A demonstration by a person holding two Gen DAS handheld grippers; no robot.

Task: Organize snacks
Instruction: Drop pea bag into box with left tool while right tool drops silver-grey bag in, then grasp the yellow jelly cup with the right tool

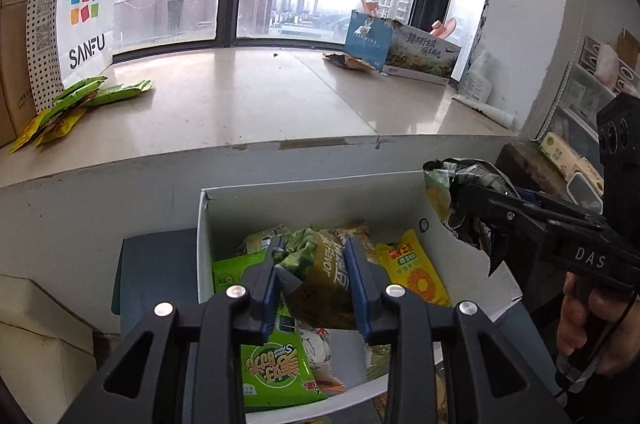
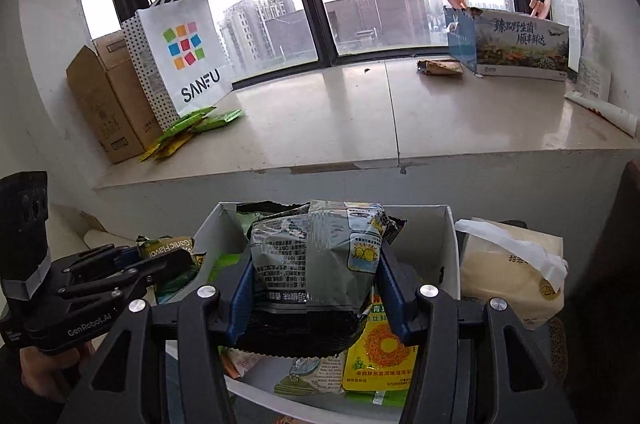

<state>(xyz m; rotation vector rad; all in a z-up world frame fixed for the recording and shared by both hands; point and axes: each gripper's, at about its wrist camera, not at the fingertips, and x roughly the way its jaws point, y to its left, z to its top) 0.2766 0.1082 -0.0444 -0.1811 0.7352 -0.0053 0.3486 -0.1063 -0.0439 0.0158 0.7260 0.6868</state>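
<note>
The black plastic left gripper [image 1: 316,264] fills the lower centre of its own view, its linkage arms pinned with round silver screws and its fingers [image 1: 362,284] lined with ribbed blue pads; at the right edge the matching black right gripper [image 1: 472,220] carries white "DAS" lettering, saw-toothed finger edges and a boxy black camera housing; a thin black cable trails beneath the hand [image 1: 588,324] at lower right; seen at lower left of the right wrist view, the left gripper's body reads "GenRobot.AI".
</note>
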